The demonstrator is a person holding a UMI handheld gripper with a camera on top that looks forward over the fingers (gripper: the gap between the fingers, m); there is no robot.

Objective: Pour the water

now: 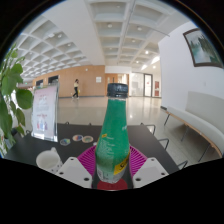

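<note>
the gripper (112, 172) is clenched on the green bottle (112, 138): both white fingers (72, 172) press against its lower body from either side, and the pink pads (88, 160) show at the contact faces, tight against the plastic with no gap visible. the bottle stands upright between the fingers. its base is hidden behind the fingers, so whether it rests on the desk (150, 148) or is lifted clear of it cannot be told. the bottle carries a dark green cap (117, 90), fitted on, and a printed label on its body; the text on the label is too small to read.

all further positions are given relative to the bottle. to its left, near the finger on that side, a white cup (48, 158) sits on the dark desk surface. further left and beyond it stands an upright sign holder (45, 110) with a printed sheet. left of the sign holder, a leafy green plant (12, 95) rises. a small pale round item (66, 141) lies on the desk between the sign holder and the bottle; its kind cannot be told.

to the right of the bottle, well apart, a long white bench (195, 112) runs along the wall, and a framed screen (203, 47) hangs above it. beyond the bottle, far down the hall, a person (76, 88) is visible under a coffered ceiling (110, 30).
</note>
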